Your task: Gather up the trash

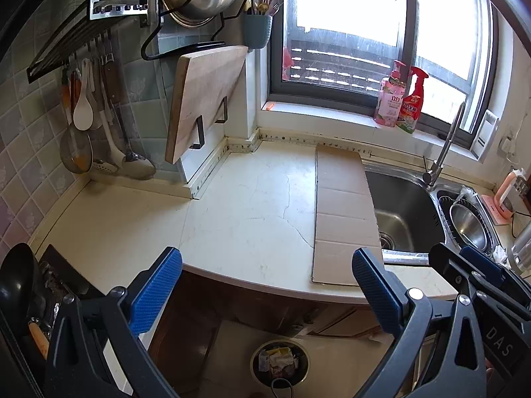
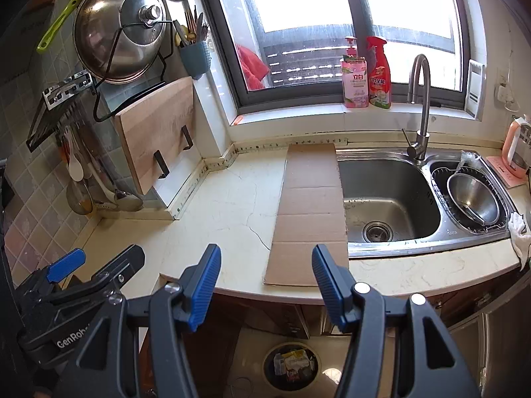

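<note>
A round trash bin [image 1: 280, 363] [image 2: 291, 364] stands on the floor below the counter edge, with crumpled paper and wrappers inside. A flat strip of brown cardboard [image 1: 345, 219] [image 2: 310, 212] lies on the cream countertop [image 1: 239, 219] [image 2: 219, 219], along the left rim of the sink. My left gripper [image 1: 267, 288] hangs open in front of the counter edge, above the bin, with nothing between its blue pads. My right gripper [image 2: 265, 285] is open too and holds nothing; its fingers frame the near end of the cardboard. Each gripper shows in the other's view, the right gripper [image 1: 478, 268] and the left gripper [image 2: 99, 265].
A steel sink [image 1: 401, 212] [image 2: 388, 199] with a tap and a steel bowl [image 2: 473, 199] lies right of the cardboard. A white cloth [image 2: 519, 232] sits at the counter's right edge. Two detergent bottles [image 2: 366, 73] stand on the sill. A cutting board [image 1: 202, 99], utensils and a pot lid hang on the left wall.
</note>
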